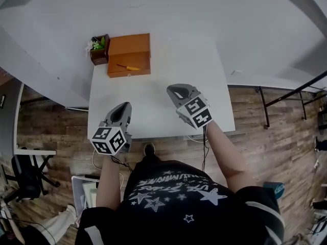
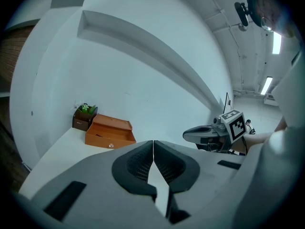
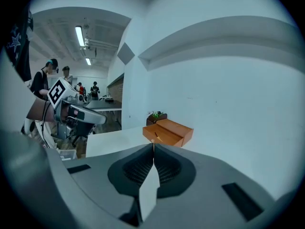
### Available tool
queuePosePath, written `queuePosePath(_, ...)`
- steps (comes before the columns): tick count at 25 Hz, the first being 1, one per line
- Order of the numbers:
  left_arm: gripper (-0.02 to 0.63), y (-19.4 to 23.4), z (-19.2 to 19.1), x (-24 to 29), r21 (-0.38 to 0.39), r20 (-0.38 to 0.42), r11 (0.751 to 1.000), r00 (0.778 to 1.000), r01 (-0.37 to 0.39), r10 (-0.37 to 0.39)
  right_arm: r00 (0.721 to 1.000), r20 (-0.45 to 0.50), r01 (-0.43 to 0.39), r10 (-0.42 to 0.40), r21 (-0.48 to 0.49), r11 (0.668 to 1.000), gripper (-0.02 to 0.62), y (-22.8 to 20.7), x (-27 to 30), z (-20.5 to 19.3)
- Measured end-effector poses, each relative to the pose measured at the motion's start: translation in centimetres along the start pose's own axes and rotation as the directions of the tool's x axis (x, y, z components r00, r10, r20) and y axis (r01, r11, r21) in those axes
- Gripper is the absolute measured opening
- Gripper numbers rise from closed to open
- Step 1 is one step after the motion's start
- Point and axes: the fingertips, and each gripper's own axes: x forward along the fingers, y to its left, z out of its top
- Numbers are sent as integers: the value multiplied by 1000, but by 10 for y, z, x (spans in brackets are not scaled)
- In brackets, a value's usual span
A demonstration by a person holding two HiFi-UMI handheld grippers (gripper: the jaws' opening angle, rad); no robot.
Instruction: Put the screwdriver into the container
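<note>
Both grippers were clenched on nothing, the left gripper (image 1: 124, 107) and right gripper (image 1: 177, 90) near the table's (image 1: 153, 111) front edge; the screwdriver (image 1: 127, 67) seemingly lay inside the container (image 1: 130, 47), so any needless reach risked knocking it out

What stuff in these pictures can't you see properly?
- Screwdriver: too small in the head view to tell what tip it has.
- Orange box: in the left gripper view its front wall hides most of the inside.
- Plant pot: too small in every view to tell what the plant is.
- People far behind: tiny in the right gripper view, so what they are doing is unclear.
</note>
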Motion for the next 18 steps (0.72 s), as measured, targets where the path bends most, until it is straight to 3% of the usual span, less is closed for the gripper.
queuePosePath(18,21,-80,-60,-81,24,-20,999,999,-36,36,1000,12,20,-21,109,994,46,57,-103,-54)
